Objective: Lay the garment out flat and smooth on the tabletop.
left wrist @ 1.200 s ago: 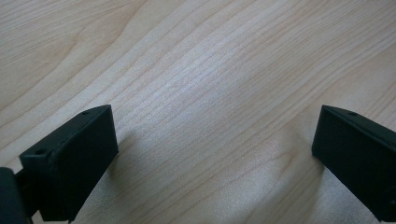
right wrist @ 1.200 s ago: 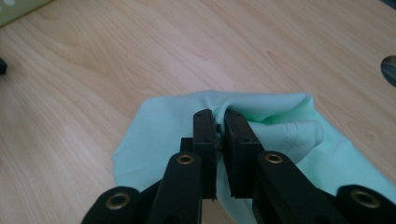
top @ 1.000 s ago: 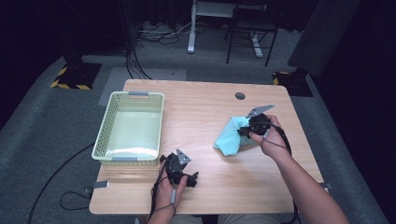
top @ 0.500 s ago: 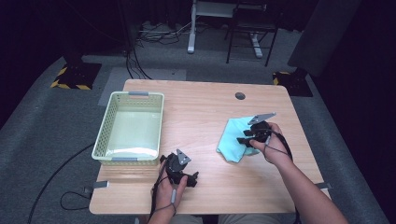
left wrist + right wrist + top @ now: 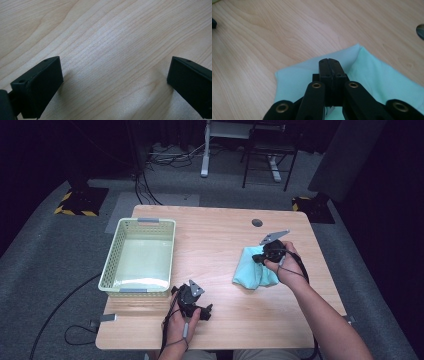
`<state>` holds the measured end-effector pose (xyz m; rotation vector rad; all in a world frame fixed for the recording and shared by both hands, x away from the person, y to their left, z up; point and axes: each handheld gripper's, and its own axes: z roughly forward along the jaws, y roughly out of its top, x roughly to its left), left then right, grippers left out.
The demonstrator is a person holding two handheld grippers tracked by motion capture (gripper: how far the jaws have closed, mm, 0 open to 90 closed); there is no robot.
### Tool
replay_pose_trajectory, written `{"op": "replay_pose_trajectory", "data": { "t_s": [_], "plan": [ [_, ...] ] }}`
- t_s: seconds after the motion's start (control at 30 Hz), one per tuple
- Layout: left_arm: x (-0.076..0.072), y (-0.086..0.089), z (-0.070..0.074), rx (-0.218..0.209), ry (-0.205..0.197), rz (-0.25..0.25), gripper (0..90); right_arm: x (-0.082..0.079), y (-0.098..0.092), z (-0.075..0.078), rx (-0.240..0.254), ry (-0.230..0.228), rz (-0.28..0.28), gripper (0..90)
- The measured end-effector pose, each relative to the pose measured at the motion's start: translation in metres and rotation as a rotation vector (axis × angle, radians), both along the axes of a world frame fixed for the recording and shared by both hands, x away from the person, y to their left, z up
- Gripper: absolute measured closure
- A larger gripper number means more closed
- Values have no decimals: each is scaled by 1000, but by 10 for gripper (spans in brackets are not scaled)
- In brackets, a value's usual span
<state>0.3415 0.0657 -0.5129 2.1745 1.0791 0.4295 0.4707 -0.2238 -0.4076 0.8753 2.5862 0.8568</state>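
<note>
Surface: one light wooden table [image 5: 220, 240] with a round cable hole, on grey carpet in a dark room; a white desk frame and black chair stand behind it. Landmark: one pale green perforated plastic basket [image 5: 140, 257], at the table's left side. Cloths: one, a crumpled light-teal cloth [image 5: 250, 272], lying well to the right of the basket. Grippers: two. The left gripper [image 5: 192, 302] sits just below the basket's near right corner, jaws spread wide over bare wood, holding nothing. The right gripper [image 5: 329, 65] is over the cloth, jaws pressed together; whether fabric is pinched cannot be told
</note>
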Motion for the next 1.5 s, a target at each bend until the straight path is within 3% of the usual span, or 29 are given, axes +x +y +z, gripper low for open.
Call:
{"op": "replay_pose_trajectory", "data": {
  "t_s": [0.23, 0.47, 0.53, 0.57, 0.63, 0.73, 0.87, 1.1, 1.27, 1.5],
  "plan": [
    [0, 0, 0, 0, 0, 1, 1, 16, 37, 21, -14, -24, 36, 900],
    [0, 0, 0, 1, -1, 0, 1, 38, 85, 20, -45, -5, 56, 899],
    [0, 0, 0, 3, -2, -1, 1, 45, 98, 15, -14, 12, 67, 824],
    [0, 0, 0, 1, -1, 0, 1, 48, 103, 13, 33, 13, 77, 711],
    [0, 0, 0, 2, -1, 0, 1, 50, 107, 13, 132, -4, 87, 619],
    [0, 0, 0, 1, -1, 1, 1, 47, 95, 17, 119, -62, 62, 557],
    [0, 0, 0, 0, 1, 1, 1, 45, 58, 13, 96, -52, -1, 550],
    [1, -1, 0, 2, -1, -4, 1, 44, 1, -6, 82, -21, -103, 525],
    [1, -1, 0, 0, -2, -2, 1, 44, -19, -19, 53, -1, -135, 521],
    [1, -1, 0, 1, -1, 0, 1, 46, -30, -45, 15, 52, -158, 524]
  ]
}}
